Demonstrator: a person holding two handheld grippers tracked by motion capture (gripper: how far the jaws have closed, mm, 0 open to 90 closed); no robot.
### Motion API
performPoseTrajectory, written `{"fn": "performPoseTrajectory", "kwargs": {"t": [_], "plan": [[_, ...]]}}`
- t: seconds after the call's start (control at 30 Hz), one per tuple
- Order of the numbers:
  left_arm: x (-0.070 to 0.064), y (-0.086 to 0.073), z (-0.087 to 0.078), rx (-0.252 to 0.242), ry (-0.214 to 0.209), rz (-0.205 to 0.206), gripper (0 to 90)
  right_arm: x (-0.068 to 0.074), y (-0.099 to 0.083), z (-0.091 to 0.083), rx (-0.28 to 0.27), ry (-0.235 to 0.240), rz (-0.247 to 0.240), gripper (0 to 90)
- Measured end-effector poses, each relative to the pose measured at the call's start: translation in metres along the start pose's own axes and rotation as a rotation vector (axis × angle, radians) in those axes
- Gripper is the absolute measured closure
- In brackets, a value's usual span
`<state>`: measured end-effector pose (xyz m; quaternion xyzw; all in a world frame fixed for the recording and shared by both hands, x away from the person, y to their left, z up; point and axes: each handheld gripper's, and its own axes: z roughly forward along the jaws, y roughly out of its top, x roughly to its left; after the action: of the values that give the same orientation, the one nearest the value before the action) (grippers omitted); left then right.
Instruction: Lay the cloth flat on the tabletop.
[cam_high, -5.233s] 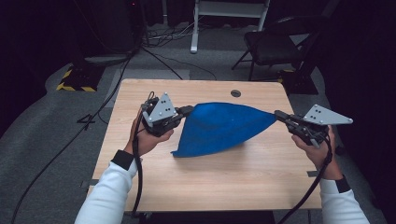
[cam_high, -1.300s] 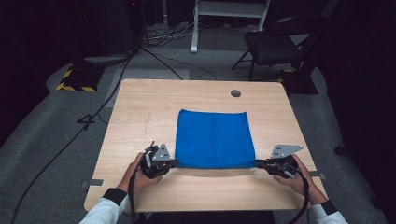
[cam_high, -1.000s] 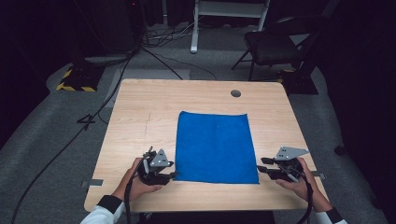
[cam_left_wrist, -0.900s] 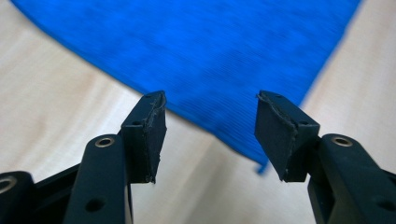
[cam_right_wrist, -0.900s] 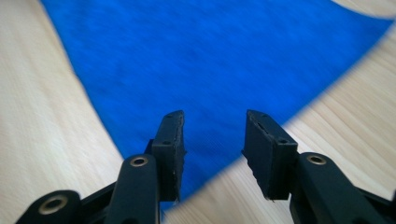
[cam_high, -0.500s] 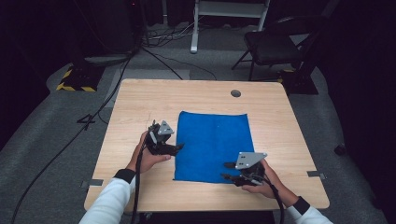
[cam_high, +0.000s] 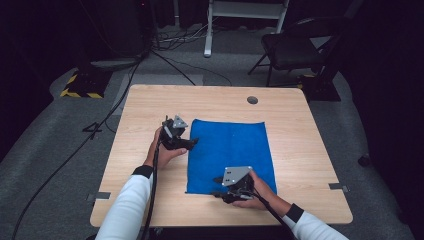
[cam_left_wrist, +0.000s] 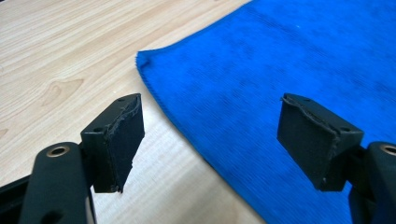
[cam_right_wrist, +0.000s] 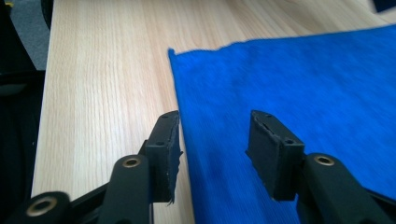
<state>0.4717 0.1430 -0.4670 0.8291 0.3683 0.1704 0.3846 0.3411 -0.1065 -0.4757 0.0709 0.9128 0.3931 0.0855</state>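
Note:
A blue cloth (cam_high: 230, 150) lies spread flat on the wooden table (cam_high: 150, 105). My left gripper (cam_high: 192, 144) hovers at the cloth's left edge, near the far left corner, pointing right. In the left gripper view the left gripper (cam_left_wrist: 212, 109) stands wide open over that edge of the cloth (cam_left_wrist: 280, 56), holding nothing. My right gripper (cam_high: 216, 187) sits over the cloth's near edge, pointing left. In the right gripper view the right gripper (cam_right_wrist: 215, 123) is open, its jaws on either side of the edge of the cloth (cam_right_wrist: 303, 74), low above it.
A small round hole (cam_high: 252, 100) sits in the table's far right part. Bare wood runs left and right of the cloth. A folding chair (cam_high: 295, 50) and a white stand (cam_high: 240, 10) are on the floor beyond, with cables (cam_high: 170, 65) at the left.
Both grippers let go of the cloth's near corners. The left one moved up the left edge toward the far corner. The right one moved left along the near edge.

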Motion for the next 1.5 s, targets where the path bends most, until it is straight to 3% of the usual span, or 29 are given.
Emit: {"fn": "performPoseTrajectory", "kwargs": {"t": [0.17, 0.3, 0.7, 0.83, 1.07, 1.17, 1.37, 1.5], "plan": [[0.010, 0.007, 0.010, 0.008, 0.004, -0.015, 23.4, 0.001, 0.008, 0.012, 0.001, 0.010, -0.010, 51.7], [0.015, 0.013, 0.026, 0.032, 0.035, -0.037, 25.3, 0.003, 0.015, 0.021, -0.001, 0.023, -0.016, 51.2], [0.023, 0.028, 0.060, 0.075, 0.081, -0.088, 27.1, 0.009, 0.011, 0.033, 0.039, 0.037, -0.030, 52.9], [0.024, 0.029, 0.063, 0.082, 0.086, -0.087, 33.3, 0.006, 0.009, 0.033, 0.043, 0.030, -0.022, 53.4], [0.032, 0.022, 0.068, 0.124, 0.099, -0.088, 61.3, 0.001, 0.006, 0.033, 0.047, 0.023, 0.001, 53.6], [0.035, 0.020, 0.067, 0.113, 0.066, -0.089, 69.8, 0.000, 0.006, 0.033, 0.045, 0.024, 0.007, 53.6], [0.033, 0.021, 0.068, 0.108, 0.056, -0.069, 85.8, -0.002, 0.005, 0.033, 0.044, 0.026, 0.007, 53.7], [0.034, 0.019, 0.065, 0.105, 0.063, -0.072, 87.7, -0.002, 0.006, 0.034, 0.041, 0.022, 0.008, 53.4]]}}
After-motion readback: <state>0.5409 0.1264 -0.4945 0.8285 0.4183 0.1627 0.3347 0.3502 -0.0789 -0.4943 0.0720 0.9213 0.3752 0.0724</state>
